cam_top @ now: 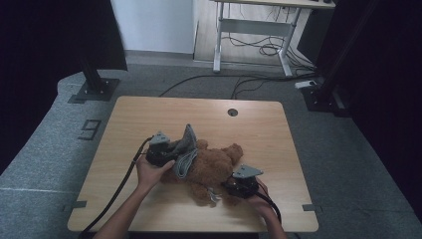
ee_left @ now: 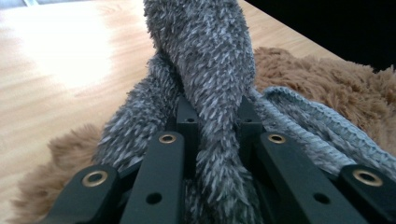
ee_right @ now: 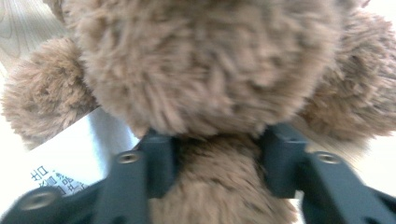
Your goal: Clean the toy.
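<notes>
Left gripper [ee_left: 217, 121] is clamped tight on a fuzzy grey garment [ee_left: 205, 70], the fabric bunched up between its jaws and sticking up toward 12 o'clock. Right gripper [ee_right: 217, 149] has its jaws around the brown teddy bear [ee_right: 210, 70], pads sitting against the fur on both sides. A white care tag [ee_right: 79, 149] pokes out at its 9 o'clock. From the high view, the bear lies near the middle of the wooden table [cam_top: 149, 109], the garment at its 9 o'clock side.
</notes>
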A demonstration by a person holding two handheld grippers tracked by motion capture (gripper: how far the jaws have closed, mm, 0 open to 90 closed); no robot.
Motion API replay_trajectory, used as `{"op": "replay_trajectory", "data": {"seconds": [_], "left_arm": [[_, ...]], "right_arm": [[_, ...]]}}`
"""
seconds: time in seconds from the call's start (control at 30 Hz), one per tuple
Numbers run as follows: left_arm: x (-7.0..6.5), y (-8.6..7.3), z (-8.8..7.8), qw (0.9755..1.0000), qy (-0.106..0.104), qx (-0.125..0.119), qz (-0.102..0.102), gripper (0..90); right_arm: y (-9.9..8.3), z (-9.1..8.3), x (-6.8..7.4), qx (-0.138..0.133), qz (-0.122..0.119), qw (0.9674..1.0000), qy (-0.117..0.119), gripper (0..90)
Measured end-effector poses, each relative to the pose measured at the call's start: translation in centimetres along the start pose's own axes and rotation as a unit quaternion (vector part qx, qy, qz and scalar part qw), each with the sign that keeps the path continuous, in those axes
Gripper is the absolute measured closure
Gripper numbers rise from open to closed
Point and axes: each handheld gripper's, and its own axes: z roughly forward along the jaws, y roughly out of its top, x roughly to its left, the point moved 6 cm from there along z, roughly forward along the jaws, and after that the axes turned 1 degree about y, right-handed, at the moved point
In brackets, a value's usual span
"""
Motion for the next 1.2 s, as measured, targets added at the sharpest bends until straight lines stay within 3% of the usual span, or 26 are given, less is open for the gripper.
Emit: {"op": "replay_trajectory", "data": {"seconds": [0.1, 0.27, 0.43, 0.6, 0.67, 0.73, 0.9, 1.0, 1.13, 1.2], "left_arm": [[0.1, -0.8, -0.4, 0.9999, -0.009, -0.012, -0.008, 78.1], [-0.5, -1.5, -1.1, 0.9998, -0.006, -0.018, 0.004, 78.5], [-0.8, -2.1, -1.5, 0.9996, -0.013, -0.027, 0.002, 78.6], [-1.6, -2.6, -1.7, 0.9994, -0.007, -0.032, 0.015, 78.8], [-1.8, -2.9, -1.9, 0.9993, -0.007, -0.032, 0.018, 78.8], [-2.0, -3.1, -2.0, 0.9993, -0.006, -0.033, 0.019, 78.9], [-2.1, -3.6, -2.4, 0.999, -0.01, -0.041, 0.016, 78.9], [-2.3, -3.7, -2.5, 0.9989, -0.013, -0.042, 0.016, 78.9], [-2.7, -3.7, -2.8, 0.9989, -0.019, -0.04, 0.015, 78.7], [-2.8, -3.7, -2.8, 0.999, -0.021, -0.038, 0.013, 78.5]], "right_arm": [[0.1, -0.7, -0.2, -0.003, 0.003, 1.0, 0.003, 37.4], [0.9, -2.4, -0.7, -0.027, 0.026, 0.999, 0.023, 26.8], [1.4, -3.2, -0.5, -0.024, 0.016, 0.9991, 0.031, 21.6], [2.9, -5.5, -1.7, -0.079, 0.064, 0.9942, 0.034, 21.7], [3.6, -5.2, -1.5, -0.091, 0.08, 0.9919, 0.039, 21.9], [4.3, -4.1, -1.2, -0.081, 0.084, 0.9927, 0.032, 22.3], [5.6, -2.1, -0.3, -0.076, 0.095, 0.9915, 0.045, 20.3], [5.0, -1.1, 0.6, -0.044, 0.104, 0.9921, 0.055, 18.0], [3.7, -0.4, 1.1, -0.026, 0.13, 0.9886, 0.071, 18.0], [3.2, -0.1, 1.2, -0.018, 0.13, 0.989, 0.067, 21.6]]}}
